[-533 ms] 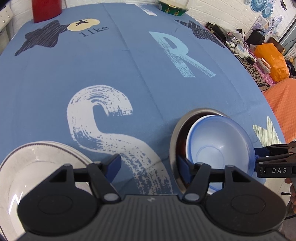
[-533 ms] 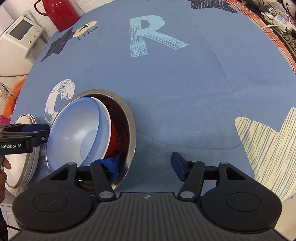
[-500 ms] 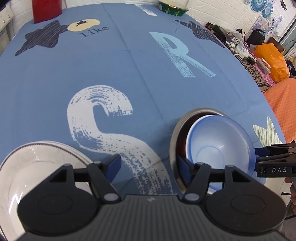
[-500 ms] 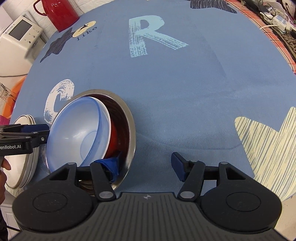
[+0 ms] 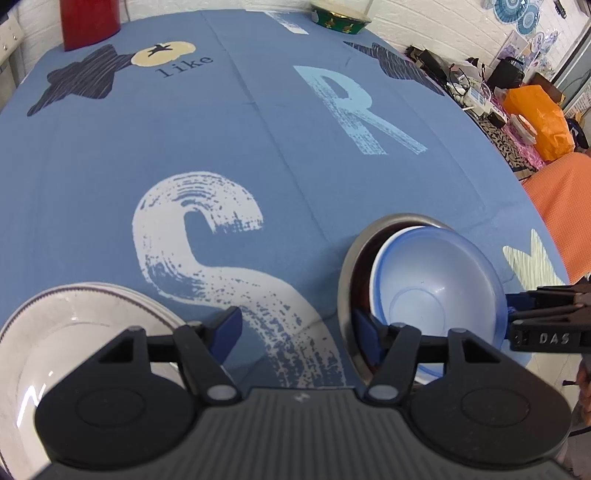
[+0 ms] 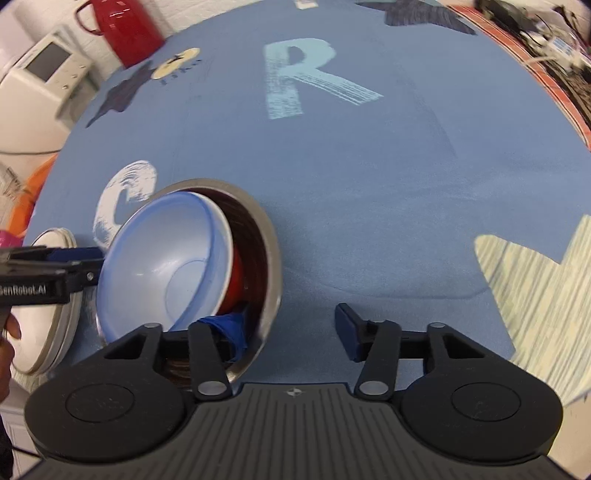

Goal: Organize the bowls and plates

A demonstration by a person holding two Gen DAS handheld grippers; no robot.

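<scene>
Left tongs (image 5: 295,328): we see them spread wide, nothing between the blue pads. The left pad hangs over the cloth by the white plate, and the right pad sits at the near-left rim of the steel bowl, in front of its inside wall; we cannot tell whether it touches.

Right tongs (image 6: 291,325): also wide apart. The left pad reaches down inside the steel bowl, under the tilted blue bowl, and the right pad hangs over bare cloth outside it. We cannot tell if anything is pinched.

Blue bowl (image 5: 436,291): pale translucent blue, tipped on edge inside the steel bowl, its mouth facing the cameras. In the right wrist view it (image 6: 166,266) leans against the left side of the stack.

Steel bowl (image 5: 345,280): the outer shell of the nest, sitting on the worktop close to the near edge.

Red bowl (image 6: 236,280): only a sliver shows, between the blue bowl and the steel wall.

White plate (image 5: 66,332): glossy with a thin dark rim line, lying flat to the left of the bowls, apart from them.

Worktop (image 5: 258,129): covered by a blue cloth printed with a large S, an R and dark stars.

Far edge: a red jug (image 6: 125,26) and a green patterned bowl (image 5: 340,18).
</scene>
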